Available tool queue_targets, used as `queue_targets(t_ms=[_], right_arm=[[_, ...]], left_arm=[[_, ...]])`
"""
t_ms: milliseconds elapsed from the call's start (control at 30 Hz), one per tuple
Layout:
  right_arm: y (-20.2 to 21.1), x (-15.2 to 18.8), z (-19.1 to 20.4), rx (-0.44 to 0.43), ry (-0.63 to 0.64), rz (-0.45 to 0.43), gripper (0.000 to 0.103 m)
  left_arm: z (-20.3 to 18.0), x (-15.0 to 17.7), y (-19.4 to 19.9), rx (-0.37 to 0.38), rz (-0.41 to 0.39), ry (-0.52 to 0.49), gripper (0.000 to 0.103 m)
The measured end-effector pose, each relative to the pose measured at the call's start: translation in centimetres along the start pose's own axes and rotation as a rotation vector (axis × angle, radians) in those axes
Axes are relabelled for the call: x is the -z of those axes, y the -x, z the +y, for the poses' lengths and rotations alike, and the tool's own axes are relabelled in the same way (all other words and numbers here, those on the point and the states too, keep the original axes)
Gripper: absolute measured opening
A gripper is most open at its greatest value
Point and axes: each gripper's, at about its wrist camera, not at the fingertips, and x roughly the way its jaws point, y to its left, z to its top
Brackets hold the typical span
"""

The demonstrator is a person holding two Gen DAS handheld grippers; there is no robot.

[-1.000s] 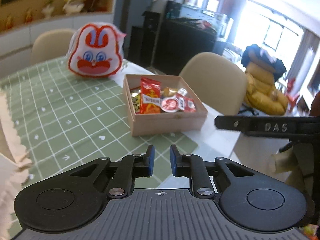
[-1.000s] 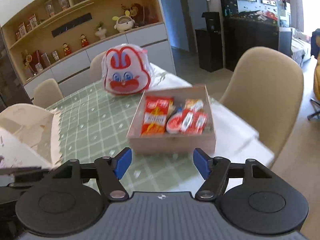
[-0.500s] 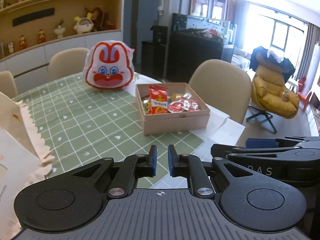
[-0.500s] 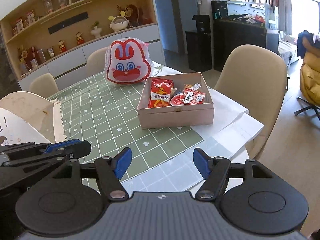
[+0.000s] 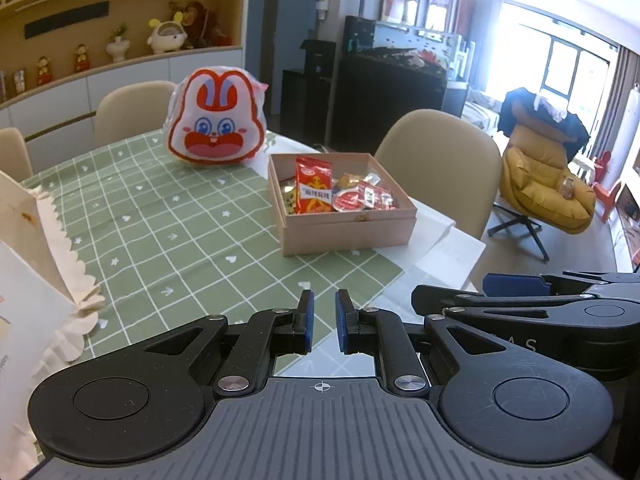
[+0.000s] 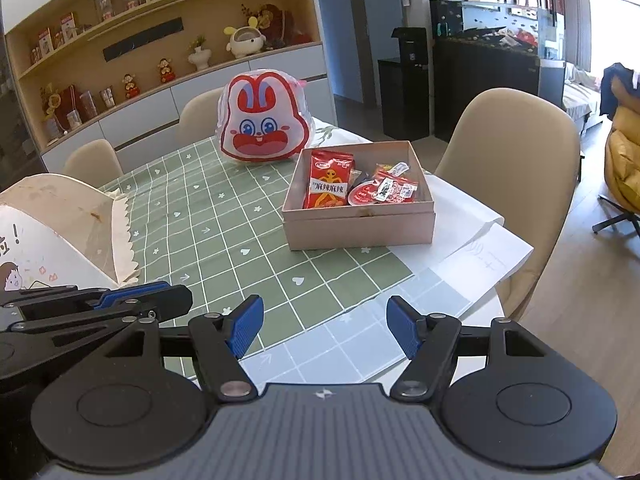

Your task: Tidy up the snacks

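A pink cardboard box [image 5: 348, 226] [image 6: 360, 226] sits on the green checked tablecloth and holds a tall red snack packet [image 5: 314, 192] [image 6: 329, 186], a round red-lidded cup [image 5: 350, 201] [image 6: 362, 193] and several small packets. A rabbit-face snack bag [image 5: 216, 126] [image 6: 264, 124] stands behind the box. My left gripper [image 5: 322, 322] is nearly shut and empty, well short of the box. My right gripper [image 6: 324, 326] is open and empty, also short of it. Each gripper shows beside the other.
A white paper bag with a scalloped edge [image 5: 44, 240] [image 6: 64, 224] stands at the left. Beige chairs [image 5: 444, 160] [image 6: 516, 160] ring the table. White paper [image 6: 472, 240] lies by the table's right edge. Shelves with figurines [image 6: 160, 40] stand behind.
Both grippers have pulled back from the box, which now looks smaller and farther away. The right gripper has come alongside the left. Jaw openings are unchanged.
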Motion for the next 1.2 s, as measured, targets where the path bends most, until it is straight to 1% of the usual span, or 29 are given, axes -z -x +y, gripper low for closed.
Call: queue_targets(t_ms=[1200], right_arm=[[-1.2,-0.2,-0.7,0.018,-0.024,0.032,0.069]], left_arm=[[0.1,-0.5,-2.0,0.04,0.046,0.02,0.016]])
